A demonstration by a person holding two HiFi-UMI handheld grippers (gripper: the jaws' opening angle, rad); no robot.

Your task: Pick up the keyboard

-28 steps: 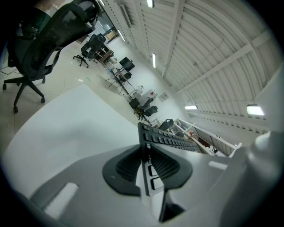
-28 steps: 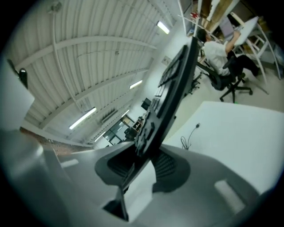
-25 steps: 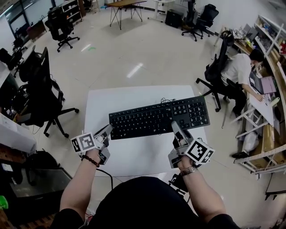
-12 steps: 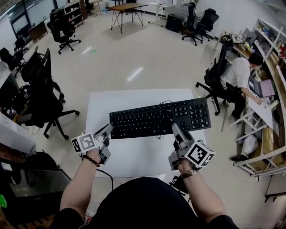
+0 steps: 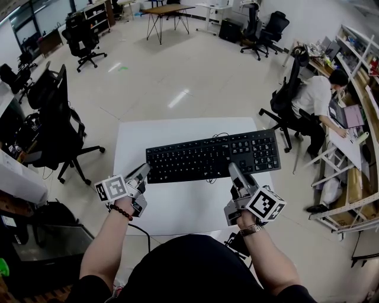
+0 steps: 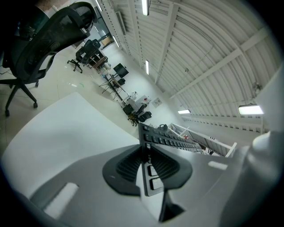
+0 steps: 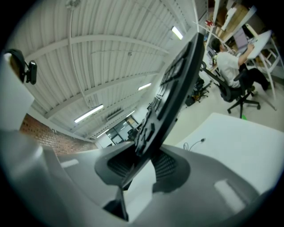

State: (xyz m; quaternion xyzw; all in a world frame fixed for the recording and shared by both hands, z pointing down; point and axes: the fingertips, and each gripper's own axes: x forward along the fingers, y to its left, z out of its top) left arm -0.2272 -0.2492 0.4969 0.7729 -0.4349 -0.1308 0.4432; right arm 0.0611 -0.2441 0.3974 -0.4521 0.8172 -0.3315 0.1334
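A black full-size keyboard [image 5: 210,155] lies lengthwise over the white table [image 5: 177,207], held by its near long edge, seemingly just above the surface. My left gripper [image 5: 144,173] is shut on its near-left corner. In the left gripper view the keyboard [image 6: 168,139] runs edge-on between the ribbed pads [image 6: 128,166] of the left gripper [image 6: 148,165]. My right gripper [image 5: 234,168] is shut on the near edge below the number pad. In the right gripper view the right gripper [image 7: 143,162] clamps the keyboard [image 7: 177,80], which rises out of it. The keyboard's cable [image 7: 195,142] trails onto the table.
A black office chair [image 5: 56,127] stands left of the table. On the right, a person [image 5: 317,94] sits at a desk [image 5: 349,136] beside another chair [image 5: 287,97]. Shelving [image 5: 355,47] lines the right wall. More chairs [image 5: 263,26] and a table [image 5: 166,12] stand far back.
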